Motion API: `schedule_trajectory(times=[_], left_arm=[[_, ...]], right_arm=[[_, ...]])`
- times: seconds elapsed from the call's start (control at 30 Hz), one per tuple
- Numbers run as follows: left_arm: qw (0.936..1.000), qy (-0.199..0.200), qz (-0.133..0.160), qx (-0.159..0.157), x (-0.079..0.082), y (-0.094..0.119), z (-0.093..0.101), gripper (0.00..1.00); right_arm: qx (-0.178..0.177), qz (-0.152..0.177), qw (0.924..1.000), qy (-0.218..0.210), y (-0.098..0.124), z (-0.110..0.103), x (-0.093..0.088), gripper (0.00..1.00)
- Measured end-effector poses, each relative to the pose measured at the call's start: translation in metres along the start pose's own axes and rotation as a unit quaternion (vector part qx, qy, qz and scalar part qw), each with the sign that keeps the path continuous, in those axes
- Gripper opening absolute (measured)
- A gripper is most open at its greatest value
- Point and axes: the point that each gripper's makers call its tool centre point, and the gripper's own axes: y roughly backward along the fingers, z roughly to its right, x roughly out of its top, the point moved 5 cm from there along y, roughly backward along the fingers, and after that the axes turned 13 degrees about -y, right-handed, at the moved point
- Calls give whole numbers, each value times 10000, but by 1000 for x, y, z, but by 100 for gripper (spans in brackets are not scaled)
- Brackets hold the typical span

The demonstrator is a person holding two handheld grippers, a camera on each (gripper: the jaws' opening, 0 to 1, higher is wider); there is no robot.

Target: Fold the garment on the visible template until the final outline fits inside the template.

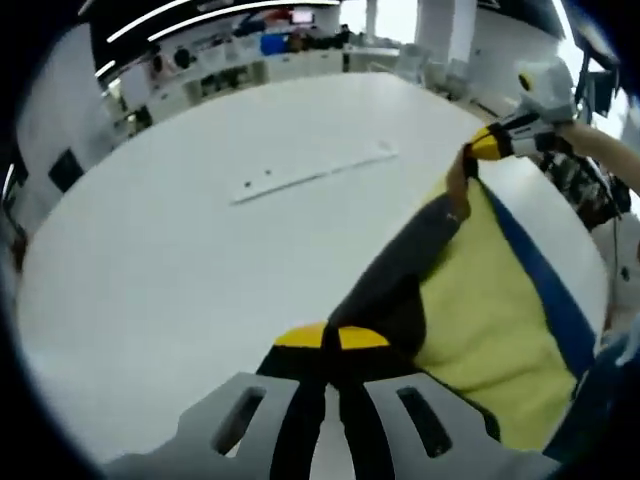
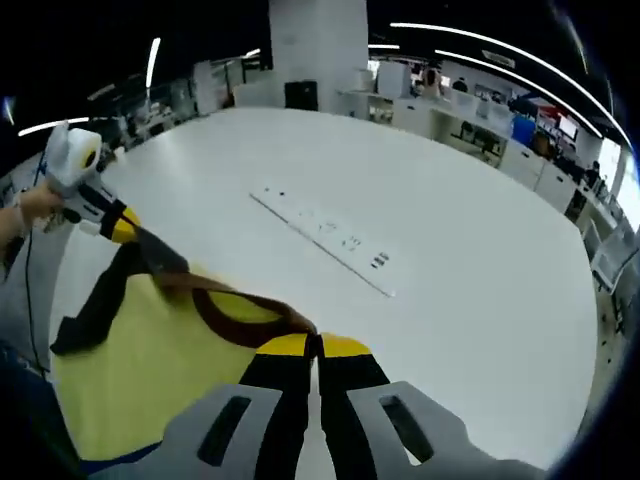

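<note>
A yellow garment (image 1: 490, 330) with a blue stripe, dark sleeves and a brown collar hangs stretched between both grippers near the table's edge. In the left gripper view my left gripper (image 1: 331, 338) is shut on a dark sleeve edge, and my right gripper (image 1: 478, 146) comes in from the right, pinching the garment's far corner. In the right gripper view my right gripper (image 2: 315, 346) is shut on the brown collar band of the garment (image 2: 150, 365). There my left gripper (image 2: 118, 226) grips the other top corner at the left.
A large round white table (image 1: 200, 250) spreads ahead, with a long white socket strip (image 1: 312, 174) set flat in its middle, the same strip (image 2: 325, 235) in the right gripper view. Desks, chairs and a pillar stand beyond. A hand holds the far gripper.
</note>
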Motion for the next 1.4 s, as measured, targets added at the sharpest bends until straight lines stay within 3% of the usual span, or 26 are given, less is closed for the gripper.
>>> schedule_trajectory(times=[0.67,0.97,1.13,1.4], left_arm=[[9986,487,-60,-175,-15,-36,-12,0],[9974,679,-14,-218,-18,-40,-13,0],[9903,1347,64,-337,-20,-40,-15,0],[9915,1275,219,-136,-18,-35,-22,6]], right_arm=[[57,-315,9992,-224,-42,16,-14,3],[96,-344,9990,-262,-46,18,-17,3],[50,-359,9986,-389,-48,17,-18,3],[-25,-245,9995,-192,-42,14,-14,5]])
